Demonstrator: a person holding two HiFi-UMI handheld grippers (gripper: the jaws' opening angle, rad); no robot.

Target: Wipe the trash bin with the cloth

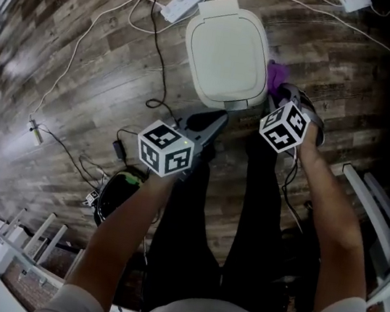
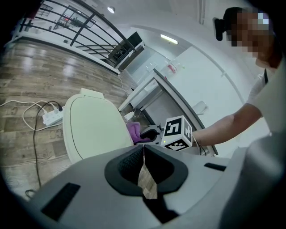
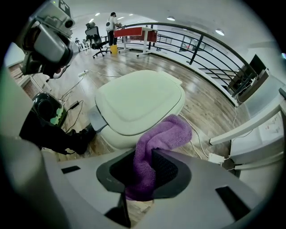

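Observation:
A cream trash bin (image 1: 226, 54) with a closed lid stands on the wood floor in front of me. It also shows as the bin (image 2: 91, 128) and the bin (image 3: 140, 103) in the gripper views. My right gripper (image 1: 286, 98) is at the bin's right side, shut on a purple cloth (image 3: 154, 152), whose free end rests against the bin's edge. The cloth (image 1: 277, 73) peeks out beside the bin in the head view. My left gripper (image 1: 211, 123) hovers near the bin's front edge, jaws shut with nothing between them.
A white power strip (image 1: 182, 2) and cables (image 1: 159, 58) lie on the floor left of and behind the bin. A black round object (image 1: 120, 191) sits by my left leg. A white desk frame (image 1: 374, 209) stands to the right.

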